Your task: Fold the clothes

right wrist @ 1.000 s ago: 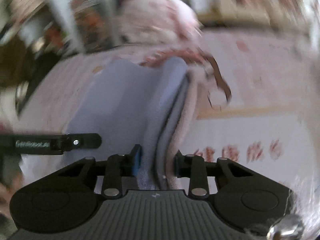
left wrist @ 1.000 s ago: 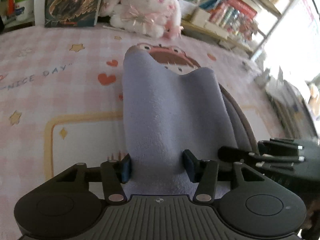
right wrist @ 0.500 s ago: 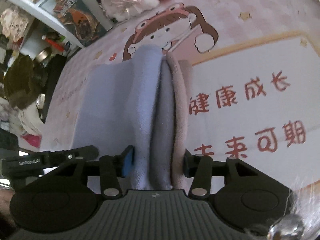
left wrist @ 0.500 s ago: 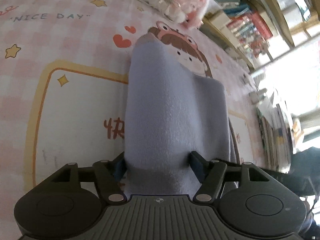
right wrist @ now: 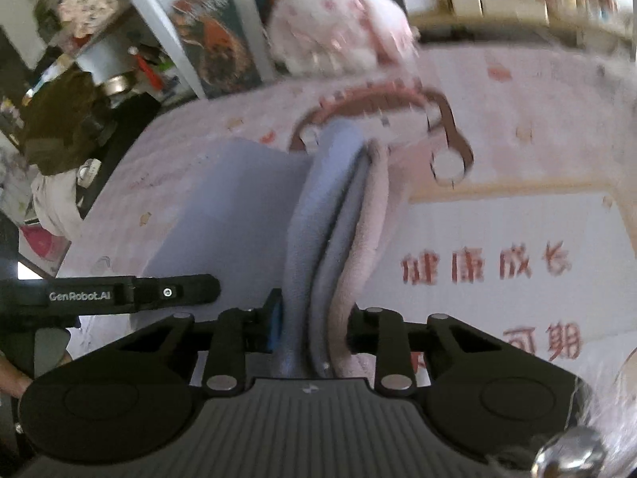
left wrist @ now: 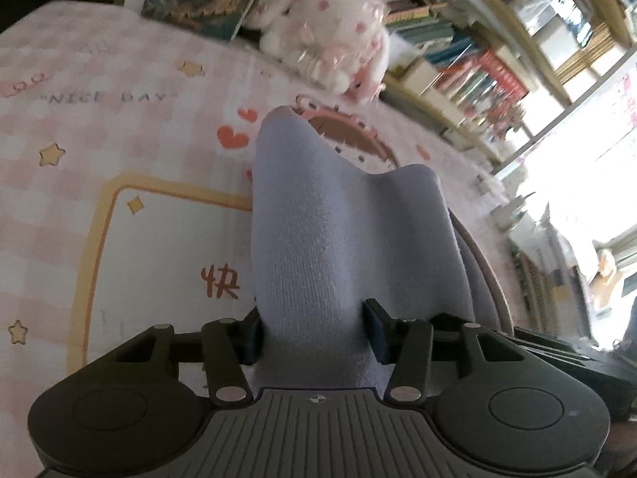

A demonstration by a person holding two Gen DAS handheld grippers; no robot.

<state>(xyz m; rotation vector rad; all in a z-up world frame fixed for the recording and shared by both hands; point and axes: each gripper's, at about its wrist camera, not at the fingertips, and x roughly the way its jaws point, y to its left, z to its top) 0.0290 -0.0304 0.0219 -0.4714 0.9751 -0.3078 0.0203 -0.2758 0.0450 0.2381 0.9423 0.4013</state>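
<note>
Now left hand-held gripper and right hand-held gripper each clamp lavender garment, layers already doubled, lifted over pink printed bed cover. Laying down and smoothing apparently remain; further folds uncertain.

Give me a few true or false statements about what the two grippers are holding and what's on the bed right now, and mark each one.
1. The left gripper is clamped on the lavender garment. True.
2. The right gripper is open and empty. False: it pinches bunched lavender and pink layers of the garment.
3. A white and pink plush toy sits at the far edge of the bed cover. True.
4. The bed cover is plain blue. False: it is pink checked with stars, hearts and lettering.
</note>
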